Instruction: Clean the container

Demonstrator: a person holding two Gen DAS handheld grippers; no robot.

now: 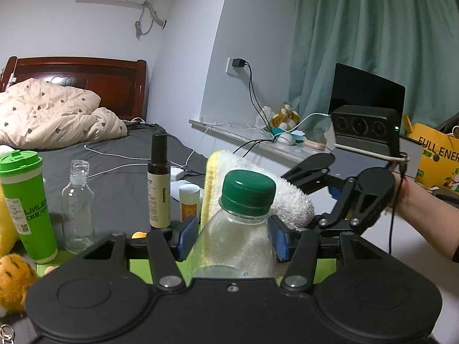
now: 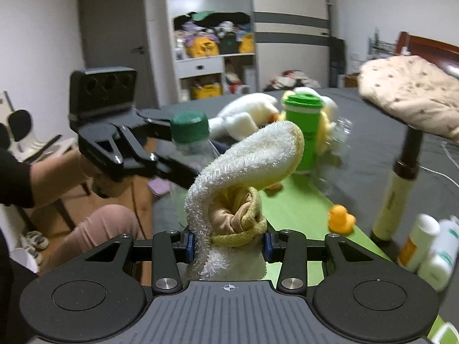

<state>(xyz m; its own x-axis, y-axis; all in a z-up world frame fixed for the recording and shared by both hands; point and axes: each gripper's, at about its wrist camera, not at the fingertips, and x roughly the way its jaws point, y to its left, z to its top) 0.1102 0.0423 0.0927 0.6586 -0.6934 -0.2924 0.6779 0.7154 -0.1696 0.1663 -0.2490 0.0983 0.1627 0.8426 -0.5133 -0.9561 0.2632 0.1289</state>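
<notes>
Bottle (image 1: 238, 229), clear plastic with green cap (image 1: 248, 190), stands upright between the blue pads of the left gripper (image 1: 229, 239), which are clamped on its shoulder. Right gripper (image 2: 228, 242) is clamped on a bunched white-and-yellow cloth (image 2: 246, 160); the cloth sits just behind the bottle's right side. Left of the bottle: brown spray bottle (image 1: 158, 183), empty glass bottle (image 1: 77, 206), green tumbler (image 1: 27, 203). Green mat (image 2: 298, 209) underneath, small yellow duck (image 2: 341, 219) on it.

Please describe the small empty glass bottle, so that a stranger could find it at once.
On the green mat before the bed, find the tall green cup. Just right of it stands the glass bottle: clear, empty, uncapped, unlike the dark-capped spray bottle further right.
</notes>
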